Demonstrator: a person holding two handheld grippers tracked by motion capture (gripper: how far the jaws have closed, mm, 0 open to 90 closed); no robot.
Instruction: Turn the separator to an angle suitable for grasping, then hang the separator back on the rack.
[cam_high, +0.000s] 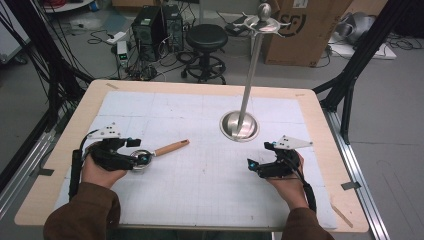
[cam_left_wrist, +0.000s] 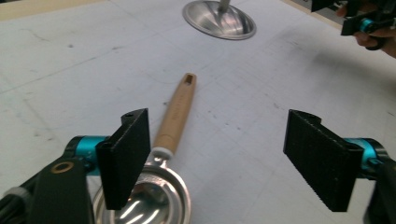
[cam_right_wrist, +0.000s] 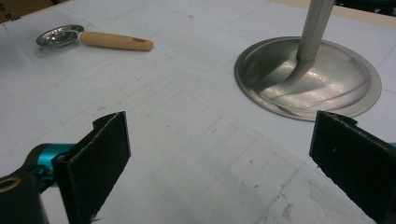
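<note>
My strainer (cam_left_wrist: 159, 186), a small metal bowl on a wooden handle (cam_left_wrist: 176, 114), lies flat on the white mat of the table (cam_high: 200, 175) toward the left side, its handle pointing toward the round steel base of the stand (cam_high: 240, 126). My left tool (cam_left_wrist: 224, 163) sits right over the bowl, jaws spread wide and gripping nothing, one pad just beside the bowl's rim. My right tool (cam_right_wrist: 224, 163) rests well apart on the right side, near the stand's base, jaws wide and holding nothing.
</note>
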